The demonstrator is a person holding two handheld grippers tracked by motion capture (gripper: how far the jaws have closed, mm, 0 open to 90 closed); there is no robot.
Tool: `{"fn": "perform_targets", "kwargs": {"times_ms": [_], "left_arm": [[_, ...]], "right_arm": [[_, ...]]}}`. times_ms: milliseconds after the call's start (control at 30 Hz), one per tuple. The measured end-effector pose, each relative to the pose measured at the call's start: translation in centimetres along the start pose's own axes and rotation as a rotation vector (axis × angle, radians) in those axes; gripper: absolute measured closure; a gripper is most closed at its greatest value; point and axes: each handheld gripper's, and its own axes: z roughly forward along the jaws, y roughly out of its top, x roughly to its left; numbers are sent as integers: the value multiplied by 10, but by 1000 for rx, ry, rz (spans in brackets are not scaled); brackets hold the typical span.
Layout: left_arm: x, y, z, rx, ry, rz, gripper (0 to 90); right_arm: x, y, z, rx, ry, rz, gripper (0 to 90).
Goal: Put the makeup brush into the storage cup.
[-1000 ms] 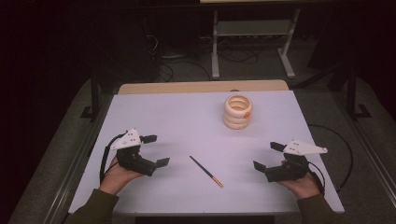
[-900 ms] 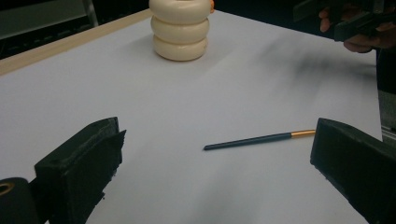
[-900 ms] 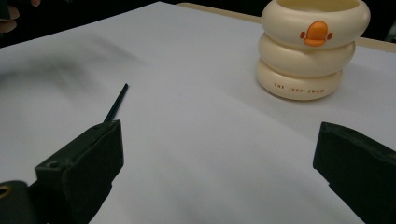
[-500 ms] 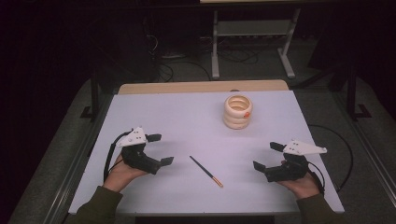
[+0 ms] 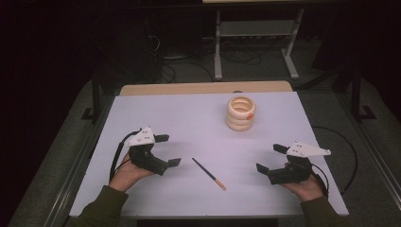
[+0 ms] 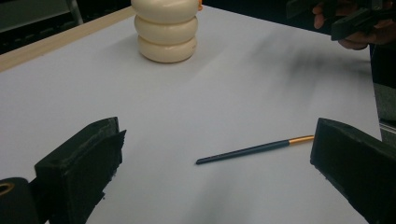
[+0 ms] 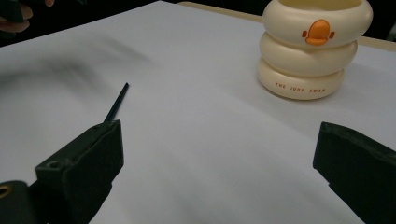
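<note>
High view, layout: my two grippers rest low over the white table (image 5: 156,113), one at each near corner, with the pencil (image 5: 208,173) lying between them.
Left gripper (image 5: 164,150): released, jaws spread wide, nothing between them; my hand holds it from below, and its cable loops behind it.
Right gripper (image 5: 271,158): released as well, jaws wide apart and empty, pointing toward the table's middle.
Pencil, high view: flat on the table, dark shaft with a gold end; the gold end lies nearer my edge of the table, the dark tip points away toward the far left. It lies near my left gripper and farther from my right, touching neither.
Pencil, left gripper view: the pencil (image 6: 254,149) lies ahead of the open jaws and apart from them; its gold end runs behind my right-hand jaw in that picture.
Pencil, right gripper view: the dark tip of the pencil (image 7: 116,102) rises from behind one jaw.
Holder (image 5: 241,113): a cream stack of three rings, upright, at the far right of the table, well apart from the pencil; an orange mark shows on its top ring.
</note>
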Motion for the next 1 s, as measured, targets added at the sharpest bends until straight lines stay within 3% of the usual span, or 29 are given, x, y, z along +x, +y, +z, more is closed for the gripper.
{"fn": "perform_targets", "kwargs": {"times_ms": [1000], "left_arm": [[-4, 18, 23, 27, -53, 39, 18]], "right_arm": [[0, 0, 0, 3, -2, -2, 11]]}}
